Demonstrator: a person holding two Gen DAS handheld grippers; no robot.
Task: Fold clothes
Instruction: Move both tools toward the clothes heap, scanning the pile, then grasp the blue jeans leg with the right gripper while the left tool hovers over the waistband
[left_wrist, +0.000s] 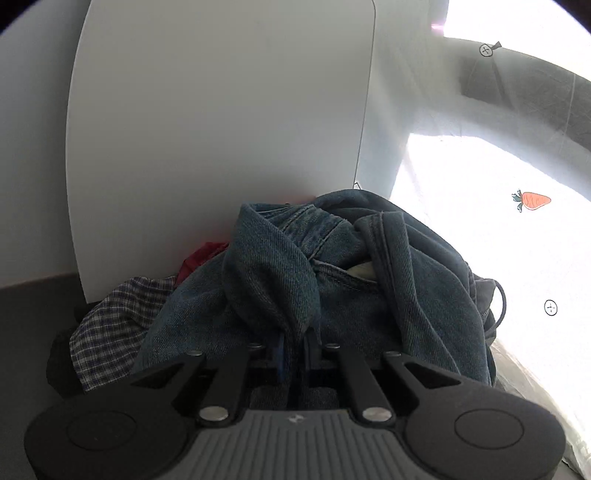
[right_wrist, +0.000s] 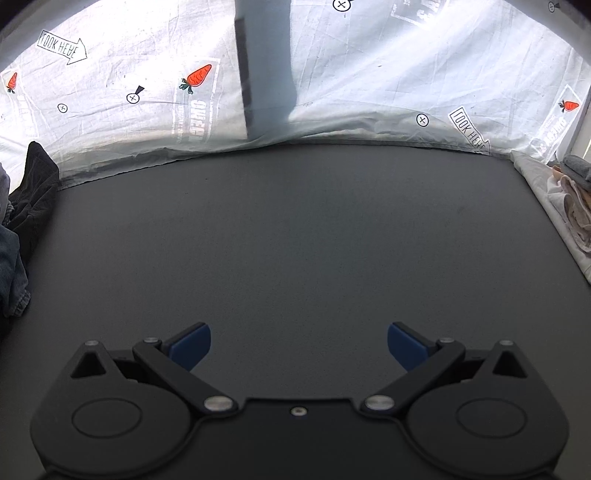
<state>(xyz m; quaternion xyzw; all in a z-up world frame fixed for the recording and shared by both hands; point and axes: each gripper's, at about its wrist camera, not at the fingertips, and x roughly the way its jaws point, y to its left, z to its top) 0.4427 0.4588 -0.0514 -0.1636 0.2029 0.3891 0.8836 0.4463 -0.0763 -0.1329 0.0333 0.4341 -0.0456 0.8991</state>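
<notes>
Grey table (right_wrist: 295, 240): left gripper (left_wrist: 293, 343) pinching jeans (left_wrist: 332, 280) fold

Ahead of my right tongs (right_wrist: 298, 345), the dark surface (right_wrist: 295, 236) lies bare to the printed sheet (right_wrist: 369, 92) at its far edge. Folded pale cloths (right_wrist: 565, 206) crowd the right rim. On my left, heaped denim (left_wrist: 332, 277) and a white panel (left_wrist: 221, 147) block passage.

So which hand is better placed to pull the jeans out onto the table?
Left: its tongs are shut on the jeans. The right tongs hang open over bare table.
</notes>
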